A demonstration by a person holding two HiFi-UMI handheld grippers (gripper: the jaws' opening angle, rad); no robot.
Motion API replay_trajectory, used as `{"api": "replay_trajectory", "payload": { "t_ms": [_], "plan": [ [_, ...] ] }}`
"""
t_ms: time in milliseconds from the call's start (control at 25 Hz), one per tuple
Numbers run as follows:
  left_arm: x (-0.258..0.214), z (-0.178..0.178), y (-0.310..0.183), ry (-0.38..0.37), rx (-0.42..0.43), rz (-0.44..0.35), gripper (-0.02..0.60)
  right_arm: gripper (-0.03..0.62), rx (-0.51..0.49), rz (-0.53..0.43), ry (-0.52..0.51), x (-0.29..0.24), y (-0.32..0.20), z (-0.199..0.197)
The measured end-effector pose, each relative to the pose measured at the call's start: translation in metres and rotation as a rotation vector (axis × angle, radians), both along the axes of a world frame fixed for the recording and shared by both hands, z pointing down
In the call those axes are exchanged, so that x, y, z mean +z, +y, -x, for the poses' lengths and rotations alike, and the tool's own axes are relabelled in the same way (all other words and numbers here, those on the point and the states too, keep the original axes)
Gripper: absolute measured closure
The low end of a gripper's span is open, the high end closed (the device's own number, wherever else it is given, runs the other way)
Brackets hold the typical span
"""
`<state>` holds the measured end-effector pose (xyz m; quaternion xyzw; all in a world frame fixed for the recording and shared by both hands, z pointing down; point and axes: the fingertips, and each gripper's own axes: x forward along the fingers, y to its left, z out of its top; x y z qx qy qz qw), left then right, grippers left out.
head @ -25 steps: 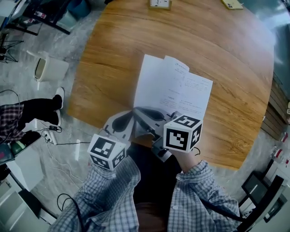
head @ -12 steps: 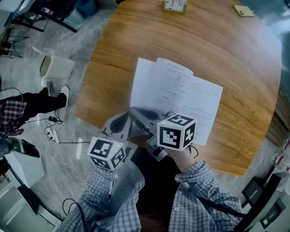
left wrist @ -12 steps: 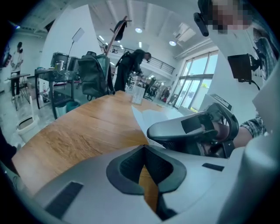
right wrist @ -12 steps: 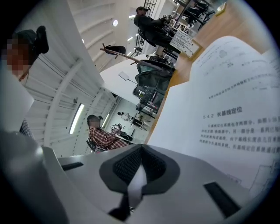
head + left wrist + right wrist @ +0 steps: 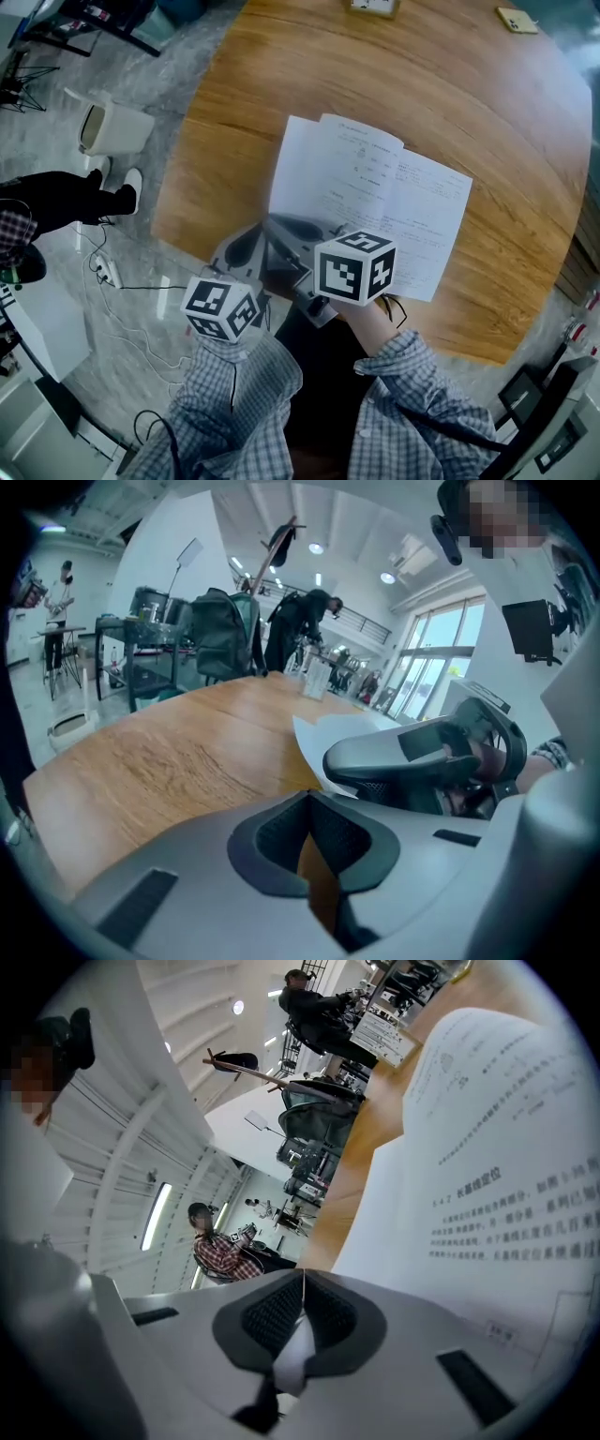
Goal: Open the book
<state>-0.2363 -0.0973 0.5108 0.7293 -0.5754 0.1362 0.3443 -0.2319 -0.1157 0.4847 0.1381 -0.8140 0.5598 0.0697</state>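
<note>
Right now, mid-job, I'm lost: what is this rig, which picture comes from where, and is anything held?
No robot: a person holds a grey two-jaw tool in each hand; the black-and-white marker cubes are part of the tools. The head view looks down from the person's head; the other two look along each tool's jaws. On the round wooden table lies a white printed book, already open. The left tool is shut and empty above bare wood. The right tool is shut too, beside a page; whether it pinches paper I cannot tell.
</note>
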Motion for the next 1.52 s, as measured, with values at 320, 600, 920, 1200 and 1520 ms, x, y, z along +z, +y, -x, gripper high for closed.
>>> {"api": "replay_trajectory", "payload": {
  "t_ms": [320,600,920,1200,1520],
  "plan": [
    [-0.02,0.01,0.005,-0.108,0.029,-0.039,0.581,0.574,-0.031,-0.022,-0.061,-0.015,0.019,0.003],
    [-0.052,-0.035,-0.017,-0.038,0.085,-0.133,0.581,0.574,0.097,-0.11,-0.099,-0.053,0.001,-0.042],
    [-0.091,-0.122,-0.03,0.082,0.25,-0.214,0.581,0.574,0.334,-0.335,0.037,-0.089,-0.02,-0.154],
    [-0.14,-0.172,-0.024,0.128,0.339,-0.281,0.581,0.574,0.519,-0.466,0.151,-0.13,-0.02,-0.242],
    [-0.204,-0.197,-0.019,0.18,0.349,-0.4,0.581,0.574,0.687,-0.619,0.189,-0.186,-0.023,-0.3]
  ]
}}
